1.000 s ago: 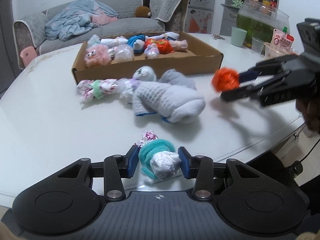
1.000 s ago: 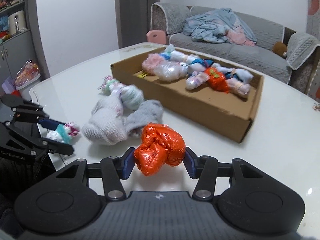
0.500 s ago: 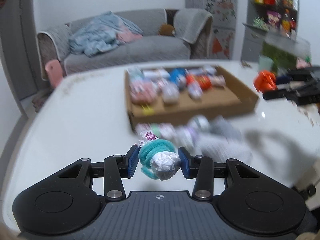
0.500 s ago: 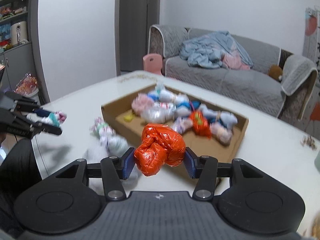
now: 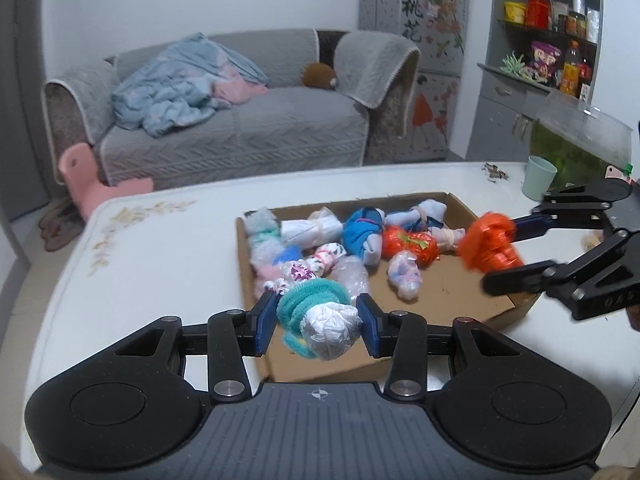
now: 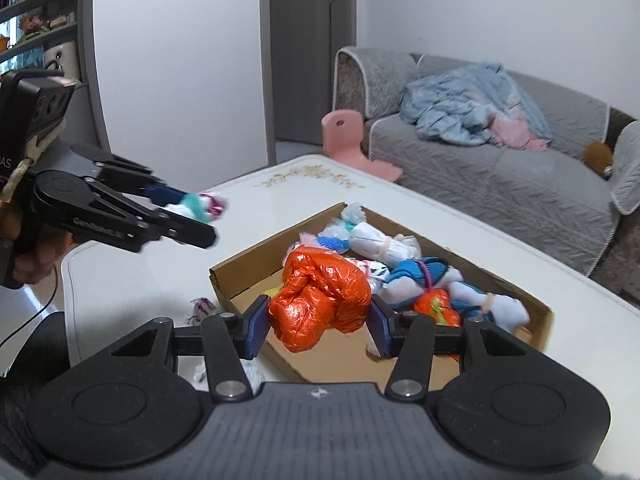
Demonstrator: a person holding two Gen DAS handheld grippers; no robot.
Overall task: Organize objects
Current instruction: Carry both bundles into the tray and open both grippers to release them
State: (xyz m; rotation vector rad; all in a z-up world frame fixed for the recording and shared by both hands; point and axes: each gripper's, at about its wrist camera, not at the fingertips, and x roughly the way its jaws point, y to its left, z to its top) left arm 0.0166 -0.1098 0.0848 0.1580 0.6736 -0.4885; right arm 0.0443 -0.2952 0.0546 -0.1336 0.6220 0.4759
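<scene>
Box (image 5: 460, 304) holds roughly ten bundles; each gripper's jaws clamp one: teal bundle (image 5: 320, 320), orange bundle (image 6: 320, 300).

The left wrist view looks forward along its own fingers, down over the cardboard box (image 5: 448, 312) toward the sofa (image 5: 240, 136). The right wrist view looks from the box's opposite side, facing the same sofa (image 6: 500, 184). Both sit close above the white table (image 5: 160, 248) and share box, table and sofa. Each shows the other gripper at its edge.
</scene>
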